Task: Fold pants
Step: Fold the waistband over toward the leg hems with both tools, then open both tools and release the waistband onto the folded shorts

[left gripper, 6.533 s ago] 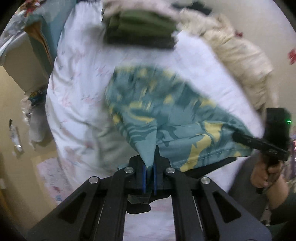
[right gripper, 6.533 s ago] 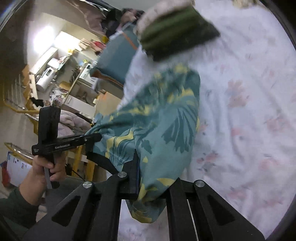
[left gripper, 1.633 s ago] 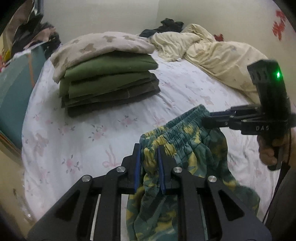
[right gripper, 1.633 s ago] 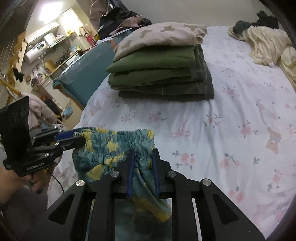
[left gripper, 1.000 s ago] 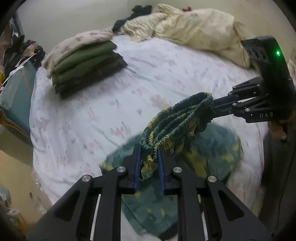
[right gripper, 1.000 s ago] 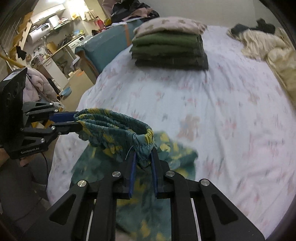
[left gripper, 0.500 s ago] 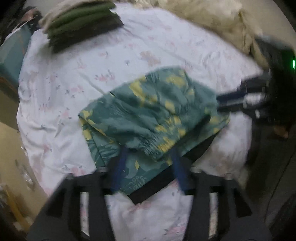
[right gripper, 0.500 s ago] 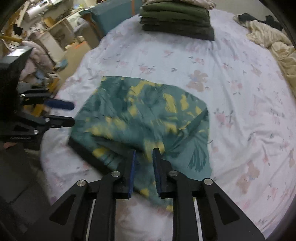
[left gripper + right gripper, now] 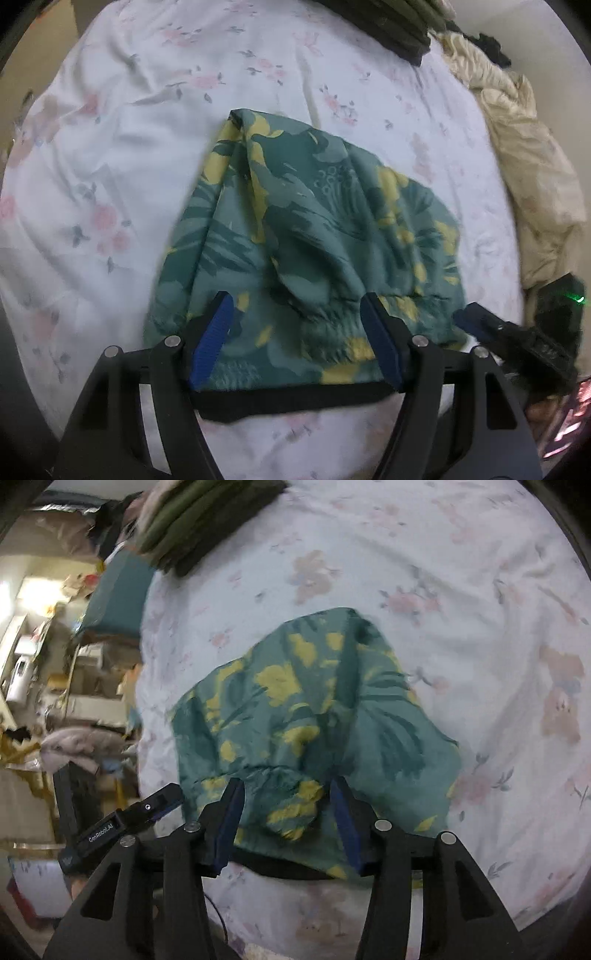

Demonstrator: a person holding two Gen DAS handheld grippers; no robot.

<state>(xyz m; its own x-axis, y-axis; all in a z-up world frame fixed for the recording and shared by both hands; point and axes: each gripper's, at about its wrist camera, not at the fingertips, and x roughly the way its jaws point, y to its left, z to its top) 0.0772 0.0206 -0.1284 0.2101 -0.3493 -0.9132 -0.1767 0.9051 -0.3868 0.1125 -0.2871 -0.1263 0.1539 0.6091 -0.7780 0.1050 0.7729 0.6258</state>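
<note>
On a bed covered with a white floral sheet, a pair of teal shorts-length pants with a yellow leaf print lies doubled over, its elastic waistband brought down onto the lower part of the garment near the bed's front edge. A black hem band shows along the nearest border of the fabric.

Above the pants, the left gripper points steeply down, its blue-padded jaws opening and standing well apart; the gathered waistband lies between them, but the pads do not press on it. The right gripper does likewise at the other end of the waistband, its jaws opening with a bunched fold of printed cloth between them and clear of both pads.

Each tool shows in the other's camera: the right one at the lower right of the left wrist view, a green light glowing on its body, and the left one at the lower left of the right wrist view.

Toward the far side of the bed sits a stack of folded clothes, mostly olive green. A rumpled cream blanket lies along the sheet's right side in the left wrist view.
</note>
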